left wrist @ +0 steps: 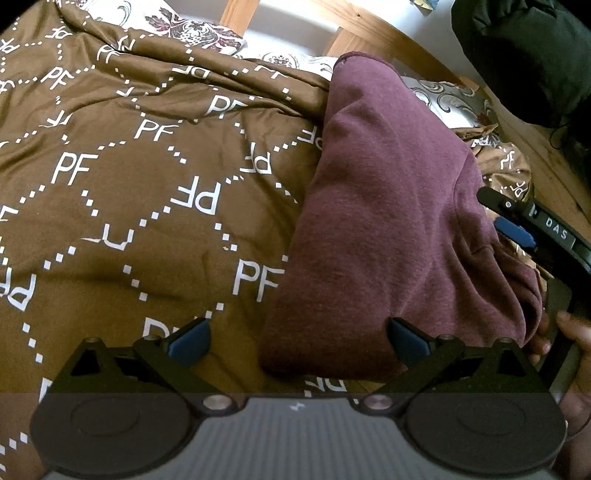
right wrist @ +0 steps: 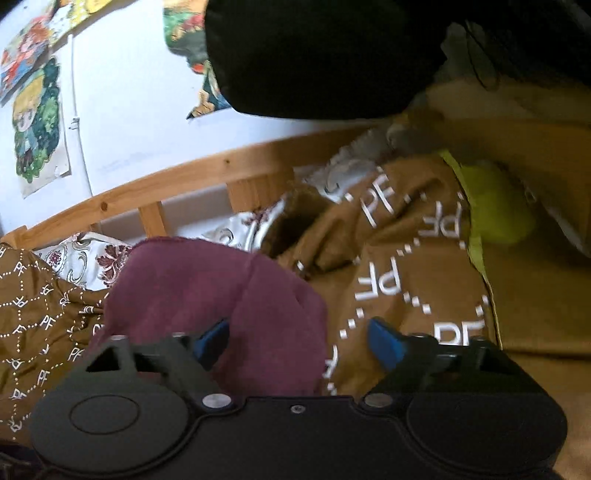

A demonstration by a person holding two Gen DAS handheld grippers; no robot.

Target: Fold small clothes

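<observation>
Closest to me, my left gripper (left wrist: 299, 341) has its blue-tipped fingers (left wrist: 190, 341) spread wide and empty, one pad over the brown bedcover (left wrist: 129, 177), the other at the near corner of the maroon garment (left wrist: 388, 221); I cannot tell whether that pad touches the cloth. On the right gripper (right wrist: 299, 341) the fingers (right wrist: 386, 341) also stand well apart with nothing clamped, the left pad over the maroon cloth, the right over the bedcover; the view is smeared, so contact is unclear. The garment is a soft, matte, fleecy knit, folded into a long slab with rounded edges, lying on the bed at the cover's right side. The cover is smooth, creased fabric printed with white "PF" letters and dotted diamonds. At the left view's right edge the other gripper's black body and a person's hand (left wrist: 569, 332) are cut off. Further back lie a floral pillow (left wrist: 192, 26), the pale wooden bed rail (right wrist: 221, 166), a blurred yellow-green lump (right wrist: 498, 206) I cannot identify, a dark bulky shape (right wrist: 314, 55), and paper pictures (right wrist: 37, 125) on the wall
</observation>
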